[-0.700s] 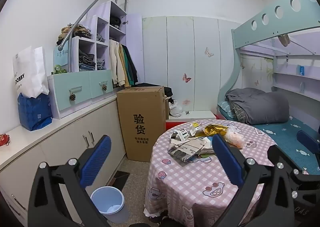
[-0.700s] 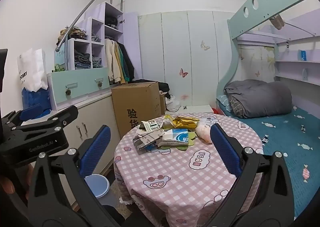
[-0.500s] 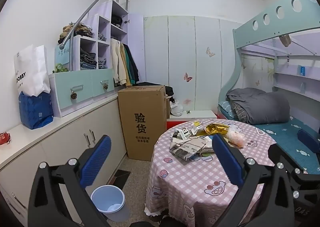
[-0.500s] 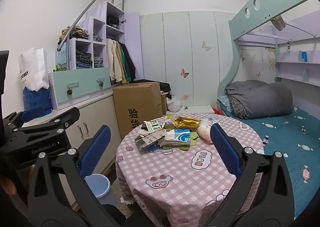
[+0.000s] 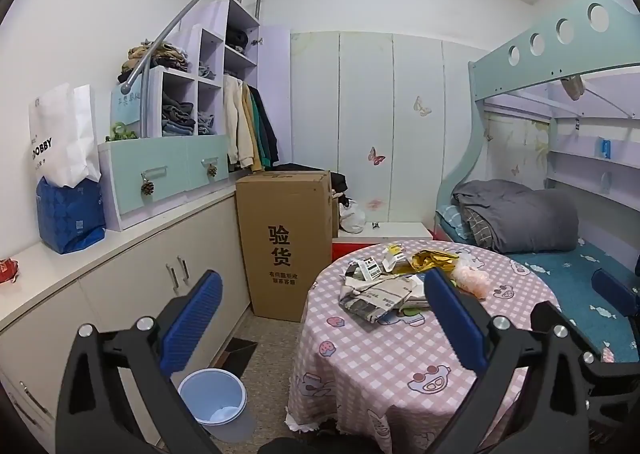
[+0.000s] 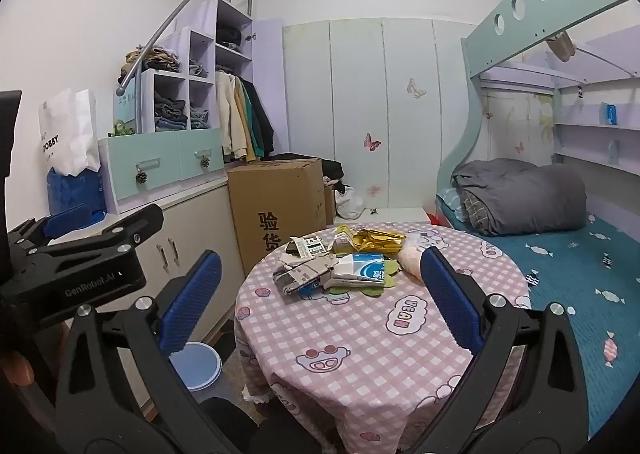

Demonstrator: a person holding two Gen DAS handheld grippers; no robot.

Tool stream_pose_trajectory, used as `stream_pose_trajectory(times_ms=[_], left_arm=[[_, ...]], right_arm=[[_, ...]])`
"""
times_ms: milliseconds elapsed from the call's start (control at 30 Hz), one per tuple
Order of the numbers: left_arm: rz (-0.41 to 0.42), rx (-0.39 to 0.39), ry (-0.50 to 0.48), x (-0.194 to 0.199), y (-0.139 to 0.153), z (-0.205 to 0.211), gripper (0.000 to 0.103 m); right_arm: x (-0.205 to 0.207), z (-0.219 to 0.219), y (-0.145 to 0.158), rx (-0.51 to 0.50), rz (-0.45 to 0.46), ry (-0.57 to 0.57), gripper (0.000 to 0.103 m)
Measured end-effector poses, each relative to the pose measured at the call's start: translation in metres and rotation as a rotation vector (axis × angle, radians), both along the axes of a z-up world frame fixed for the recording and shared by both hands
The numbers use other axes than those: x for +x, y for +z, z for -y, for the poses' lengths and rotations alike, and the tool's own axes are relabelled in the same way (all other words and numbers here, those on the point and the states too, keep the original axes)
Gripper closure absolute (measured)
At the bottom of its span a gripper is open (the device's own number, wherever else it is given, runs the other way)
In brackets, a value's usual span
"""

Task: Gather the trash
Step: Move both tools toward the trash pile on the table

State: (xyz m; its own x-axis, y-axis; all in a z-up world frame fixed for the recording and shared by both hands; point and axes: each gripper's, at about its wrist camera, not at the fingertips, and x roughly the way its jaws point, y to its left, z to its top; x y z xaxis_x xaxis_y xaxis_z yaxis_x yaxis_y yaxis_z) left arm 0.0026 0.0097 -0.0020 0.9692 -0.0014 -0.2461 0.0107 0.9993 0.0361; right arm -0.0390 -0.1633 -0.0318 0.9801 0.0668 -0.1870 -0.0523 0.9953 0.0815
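A heap of trash lies at the far side of a round table (image 5: 400, 366) (image 6: 360, 342) with a pink checked cloth: crumpled newspaper (image 5: 376, 294) (image 6: 304, 274), a gold foil wrapper (image 5: 434, 259) (image 6: 374, 240), a blue-and-white pack (image 6: 366, 272) and a pink plastic bag (image 5: 472, 280) (image 6: 412, 260). A light blue bin (image 5: 214, 400) (image 6: 196, 364) stands on the floor left of the table. My left gripper (image 5: 322, 318) is open and empty, short of the table. My right gripper (image 6: 320, 296) is open and empty too, held above the near half of the table.
A tall cardboard box (image 5: 286, 244) stands behind the table against the low cabinets (image 5: 132, 286). A bunk bed (image 6: 560, 254) with a grey duvet runs along the right. A bag (image 5: 64, 134) rests on the counter.
Both views have shifted slightly rightward and a little closer; the table and box sit further right in the left wrist view. Both grippers stay open and empty.
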Motion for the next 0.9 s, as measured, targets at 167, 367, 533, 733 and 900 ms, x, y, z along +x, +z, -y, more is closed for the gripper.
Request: stream_pose_trajectory(times_ms=[167,367,533,733,900], left_arm=[[-0.011,0.005,-0.005,0.005,-0.005,0.002,0.004],[-0.023,0.006,0.004,0.014,-0.011,0.001,0.004],[-0.034,-0.004,0.015,0.024,-0.015,-0.005,0.004],[-0.058,-0.018,0.024,0.039,-0.023,-0.013,0.004],[-0.08,-0.032,0.025,0.051,-0.03,-0.017,0.004]], right_arm=[[0.002,0.004,0.0,0.013,-0.004,-0.01,0.006],[0.012,0.003,0.002,0.023,-0.003,0.005,0.006],[0.024,0.0,-0.001,0.025,-0.006,0.009,0.006],[0.036,-0.003,-0.007,0.023,-0.01,0.023,0.006],[0.047,-0.006,-0.012,0.014,-0.039,0.021,0.006]])
